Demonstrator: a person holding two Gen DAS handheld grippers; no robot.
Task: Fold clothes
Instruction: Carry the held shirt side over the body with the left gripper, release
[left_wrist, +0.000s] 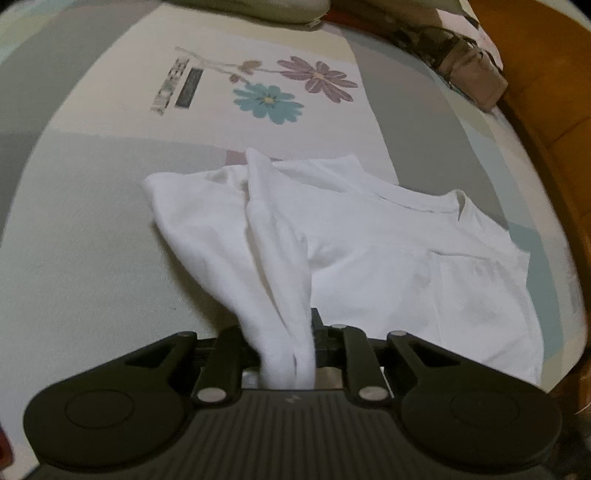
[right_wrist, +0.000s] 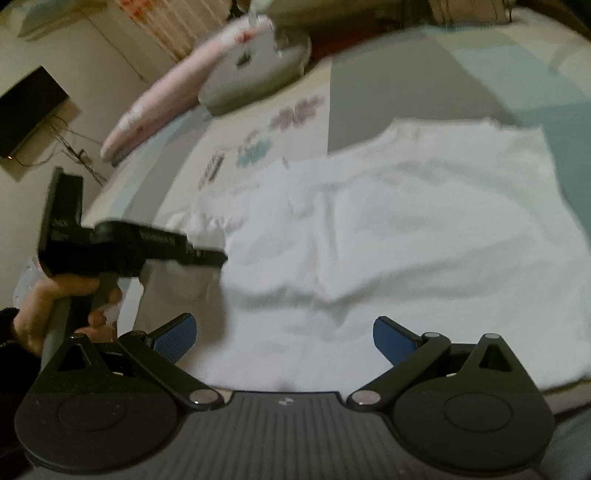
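Folding barely begun: left gripper is pinching a sleeve of the white T-shirt lying below the flower print; right gripper is hovering wide, empty.

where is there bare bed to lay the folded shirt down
Bare sheet lies left of the white shirt, and between its far edge and the flower print. The right side is crowded: the shirt nearly reaches the bed edge, with a bag at the far right corner and pillows beyond.

White shirt, one edge lifted
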